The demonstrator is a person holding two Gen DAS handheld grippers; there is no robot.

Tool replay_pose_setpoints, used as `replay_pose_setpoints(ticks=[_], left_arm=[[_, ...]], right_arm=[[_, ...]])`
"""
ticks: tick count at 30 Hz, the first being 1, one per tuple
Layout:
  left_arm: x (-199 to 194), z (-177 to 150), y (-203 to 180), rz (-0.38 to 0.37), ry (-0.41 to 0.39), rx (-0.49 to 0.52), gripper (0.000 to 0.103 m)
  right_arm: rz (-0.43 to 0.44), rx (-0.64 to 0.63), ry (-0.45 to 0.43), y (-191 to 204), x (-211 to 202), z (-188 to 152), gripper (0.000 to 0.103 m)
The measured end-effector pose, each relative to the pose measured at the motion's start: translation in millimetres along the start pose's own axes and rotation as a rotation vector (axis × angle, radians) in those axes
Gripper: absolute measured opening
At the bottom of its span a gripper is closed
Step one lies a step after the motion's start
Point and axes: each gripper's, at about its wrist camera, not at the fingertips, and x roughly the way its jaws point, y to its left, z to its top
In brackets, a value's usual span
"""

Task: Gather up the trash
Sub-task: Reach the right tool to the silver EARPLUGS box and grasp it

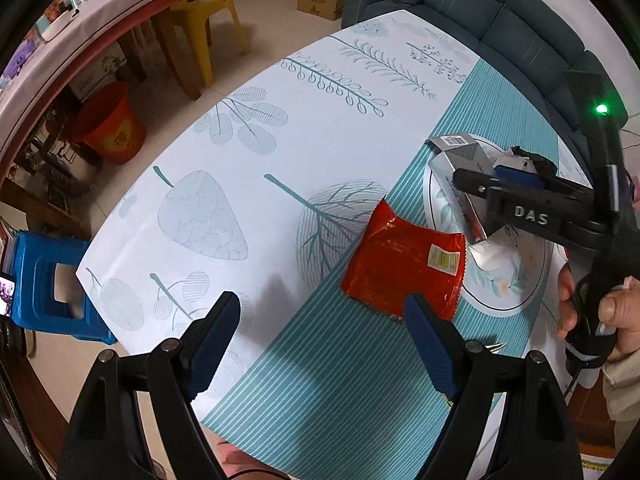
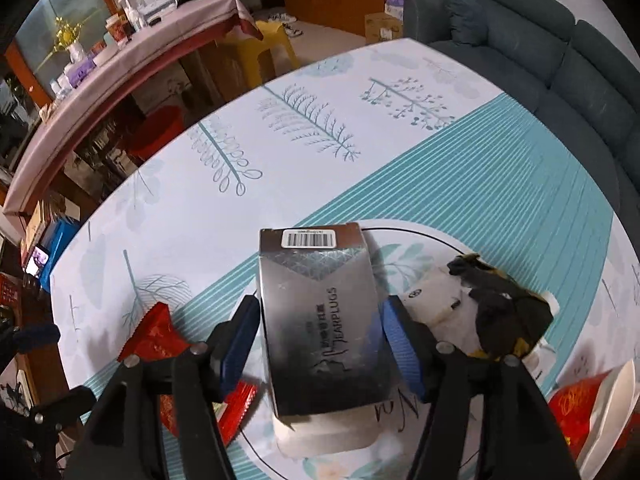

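Two pieces of rubbish at least are already gathered on the round floral plate (image 2: 420, 240): a silver earplug box (image 2: 324, 320) and a crumpled white-and-black wad (image 2: 492, 312) beside it. The right tool (image 2: 320, 344) sits over that box with its blue pads flanking the two sides; a sliver of gap shows at each pad, so I'd call the jaws apart, letting the box rest on the plate rather than gripping it. From the left wrist view, that same tool hangs over the plate.

Still to go: the red snack wrapper (image 1: 404, 264), lying flat on the teal stripe of the desk (image 1: 256, 160), just beside the plate's rim. The left tool (image 1: 320, 344) hovers above it, jaws spread wide and empty. More red packaging peeks in at the right wrist view's lower right corner; collected or not, I cannot tell.
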Motion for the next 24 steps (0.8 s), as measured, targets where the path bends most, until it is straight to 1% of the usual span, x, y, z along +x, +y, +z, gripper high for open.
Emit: replay_pose_setpoints(ticks=[7,10,13,16,21,24], left_arm=[[1,2,-2,-0.005,0.003,0.006,0.083],[1,3,-3,-0.01,0.002,0.01,0.083],[2,4,-3,-0.017,0.0,0.01,0.083],[3,4,-1,-0.031,0.004,-0.001,0.083],[8,6,0,-0.048,0.017,-0.015,0.083],[10,9,0,-0.063,0.025,-0.026,0.083]], right_arm=[[-0.03,-0.063,0.061,13,13,-7,0.064],[-0.047,-0.09,0.041,17,12,-12,0.064],[-0.027,-0.069,0.043,16,9,-14,0.061],[0.003,-0.052,0.048,15,6,-18,0.061],[0.024,-0.067,0.051,21,0,-30,0.061],[0.056,-0.057,0.062,24,-4,-38,0.061]])
